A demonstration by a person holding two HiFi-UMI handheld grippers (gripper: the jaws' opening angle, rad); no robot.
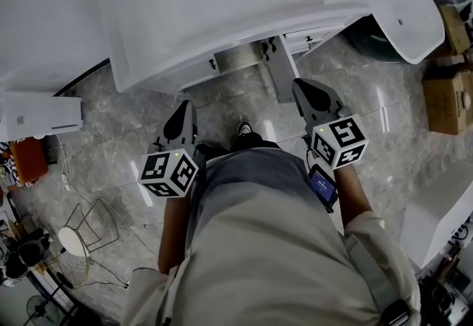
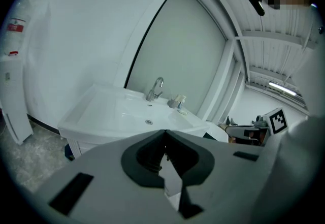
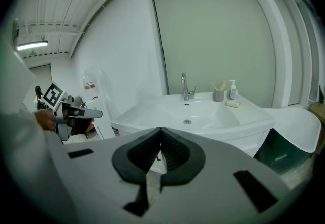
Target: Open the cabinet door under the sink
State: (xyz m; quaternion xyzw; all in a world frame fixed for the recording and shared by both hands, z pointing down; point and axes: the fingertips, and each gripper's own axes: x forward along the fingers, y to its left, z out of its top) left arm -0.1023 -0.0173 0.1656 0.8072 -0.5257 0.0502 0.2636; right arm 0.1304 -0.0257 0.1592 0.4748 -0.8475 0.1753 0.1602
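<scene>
At the bottom of the head view the person's light trousers filled the frame, with one shoe showing on the grey marbled floor just above them. The left gripper sat left of centre and the right gripper right of centre, each carrying its marker cube and pointing up the frame toward the cabinet. In the left gripper view, the left gripper had its jaws closed tip to tip with nothing between them. The right gripper, seen in its own view, was likewise closed and empty.

Just beyond the right gripper's tips, in the upper middle of the head view, the cabinet door stood swung outward from the cabinet under the sink, its edge turned to the camera. Neither gripper touched it.

In the right gripper view, the faucet rose at the back of the basin, with a cup, a pump bottle and a bar of soap to its right. At the head view's right edge lay cardboard boxes, and at its lower left a wire stand.
</scene>
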